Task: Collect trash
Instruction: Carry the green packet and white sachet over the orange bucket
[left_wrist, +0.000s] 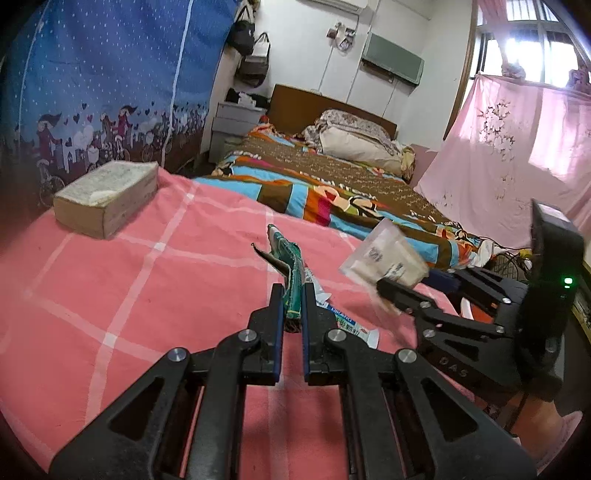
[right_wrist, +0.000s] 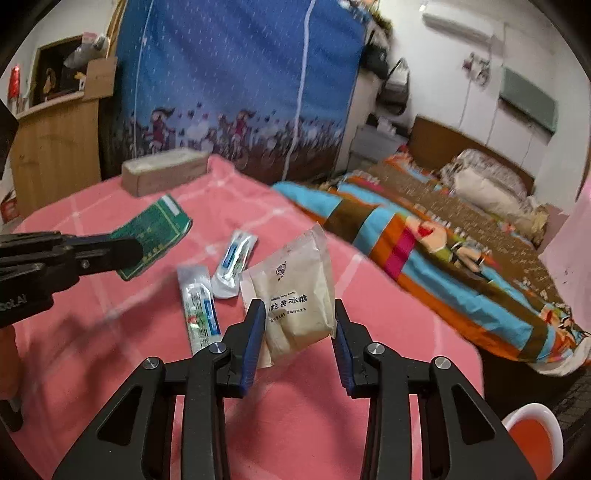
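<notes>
My left gripper (left_wrist: 292, 295) is clamped on a flattened green wrapper (left_wrist: 291, 273) with white print; its long axis runs straight out along the fingers, away from me, the far end crumpled and lifted off the pink checked cloth (left_wrist: 129, 295). My right gripper (right_wrist: 300, 314) pinches a cream-white pouch (right_wrist: 295, 291) with dark printed characters — the blue pads press its lower edges, and it stands roughly upright, its top corner tipped toward the far right. From the left wrist view the same pouch hangs clear of the cloth, to the right of the green wrapper.

Two clear sachets still lie on the cloth: a long sachet with green and blue print (right_wrist: 199, 310) pointing near to far, just left of the pouch, and a short blue-striped sachet (right_wrist: 234, 264) tilted beyond it. A tan block (right_wrist: 166, 170) sits at the far left edge. Beyond on the right lies a striped, colourful bed (right_wrist: 443, 236); nothing stands between the grippers and the sachets.
</notes>
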